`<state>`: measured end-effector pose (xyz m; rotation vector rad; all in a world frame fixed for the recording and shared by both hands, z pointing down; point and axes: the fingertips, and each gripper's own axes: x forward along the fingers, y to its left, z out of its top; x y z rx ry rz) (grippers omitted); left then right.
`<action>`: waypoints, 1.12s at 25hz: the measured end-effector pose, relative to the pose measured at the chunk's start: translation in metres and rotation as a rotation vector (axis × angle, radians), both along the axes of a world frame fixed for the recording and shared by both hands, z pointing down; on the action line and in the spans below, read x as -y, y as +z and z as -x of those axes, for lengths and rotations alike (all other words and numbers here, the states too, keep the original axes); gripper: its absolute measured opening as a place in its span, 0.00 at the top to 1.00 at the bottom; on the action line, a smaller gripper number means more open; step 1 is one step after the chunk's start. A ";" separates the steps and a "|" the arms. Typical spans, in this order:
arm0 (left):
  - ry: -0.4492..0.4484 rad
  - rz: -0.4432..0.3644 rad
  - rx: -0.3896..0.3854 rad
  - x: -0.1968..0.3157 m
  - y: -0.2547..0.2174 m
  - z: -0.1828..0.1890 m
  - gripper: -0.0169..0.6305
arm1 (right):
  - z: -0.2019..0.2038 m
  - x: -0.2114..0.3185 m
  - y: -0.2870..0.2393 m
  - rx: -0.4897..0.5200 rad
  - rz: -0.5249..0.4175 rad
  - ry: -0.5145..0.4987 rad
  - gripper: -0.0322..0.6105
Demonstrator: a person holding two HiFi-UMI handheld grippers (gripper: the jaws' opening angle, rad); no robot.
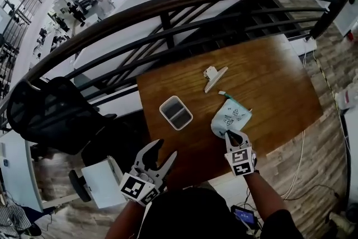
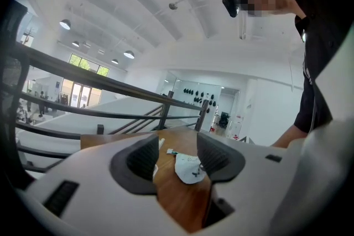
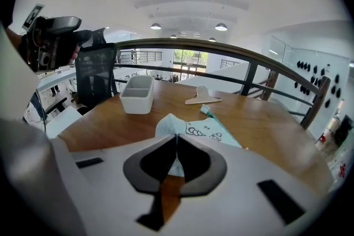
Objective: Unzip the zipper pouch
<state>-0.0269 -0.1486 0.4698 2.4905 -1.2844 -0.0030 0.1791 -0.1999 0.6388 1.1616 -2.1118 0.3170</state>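
One grip only: right gripper (image 1: 234, 136) clamps the zipper pouch (image 1: 232, 116) edge, left gripper (image 1: 166, 149) gapes empty; pulling could drag it.

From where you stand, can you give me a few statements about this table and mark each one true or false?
1. The right hand-held gripper is shut on the pouch's near edge. True.
2. The left hand-held gripper holds the clip. False: its jaws are apart and empty, and the clip lies on the table beyond the pouch.
3. The pouch lies inside the tray. False: it lies on the bare table, apart from the tray.
4. A dark railing curves past the table's far side. True.
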 end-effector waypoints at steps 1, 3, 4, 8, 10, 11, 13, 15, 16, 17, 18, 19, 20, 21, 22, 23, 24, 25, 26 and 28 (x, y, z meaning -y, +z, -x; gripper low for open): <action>0.006 0.004 -0.003 -0.001 0.001 -0.002 0.63 | 0.001 -0.007 0.000 0.005 0.006 0.000 0.94; 0.017 0.016 -0.002 -0.002 0.005 -0.004 0.63 | 0.003 -0.017 -0.001 0.013 0.008 0.002 0.94; 0.023 0.019 -0.001 -0.002 0.006 -0.005 0.63 | 0.004 -0.020 -0.002 0.018 0.008 0.005 0.94; 0.058 0.023 -0.001 -0.001 0.009 -0.010 0.63 | 0.010 -0.038 -0.004 0.042 0.029 0.007 0.94; 0.075 0.027 0.002 0.000 0.012 -0.010 0.63 | 0.016 -0.047 -0.003 0.044 0.032 -0.009 0.94; 0.083 0.028 0.003 0.000 0.013 -0.011 0.63 | 0.019 -0.051 -0.003 0.037 0.030 -0.024 0.94; 0.101 0.031 0.003 0.001 0.014 -0.015 0.63 | 0.023 -0.058 -0.003 0.013 0.019 -0.061 0.94; 0.126 0.035 0.005 0.003 0.015 -0.021 0.63 | 0.027 -0.065 -0.002 0.013 0.019 -0.092 0.94; 0.140 0.036 0.005 0.003 0.015 -0.025 0.63 | 0.030 -0.069 -0.002 0.025 0.021 -0.108 0.94; 0.150 0.037 0.003 0.004 0.015 -0.028 0.63 | 0.034 -0.073 -0.003 0.038 0.024 -0.125 0.93; 0.158 0.038 0.000 0.005 0.014 -0.031 0.63 | 0.038 -0.077 -0.003 0.049 0.027 -0.141 0.93; 0.166 0.039 -0.002 0.006 0.014 -0.033 0.63 | 0.041 -0.082 -0.003 0.057 0.031 -0.154 0.93; 0.174 0.039 -0.003 0.007 0.015 -0.035 0.63 | 0.043 -0.085 -0.002 0.067 0.037 -0.161 0.93; 0.184 0.039 -0.002 0.007 0.015 -0.038 0.63 | 0.045 -0.088 -0.001 0.084 0.047 -0.161 0.91; 0.193 0.041 0.000 0.007 0.016 -0.040 0.63 | 0.046 -0.090 -0.001 0.108 0.063 -0.154 0.87; 0.200 0.042 -0.001 0.008 0.016 -0.042 0.63 | 0.046 -0.091 -0.001 0.135 0.080 -0.143 0.81; 0.205 0.043 -0.002 0.009 0.017 -0.043 0.63 | 0.045 -0.091 -0.003 0.158 0.091 -0.130 0.75; 0.209 0.043 -0.004 0.009 0.017 -0.044 0.63 | 0.043 -0.091 -0.005 0.177 0.093 -0.115 0.73; 0.212 0.044 -0.004 0.010 0.017 -0.046 0.63 | 0.038 -0.089 -0.009 0.195 0.089 -0.097 0.73; 0.219 0.046 -0.004 0.011 0.016 -0.048 0.63 | 0.025 -0.084 -0.018 0.236 0.072 -0.043 0.73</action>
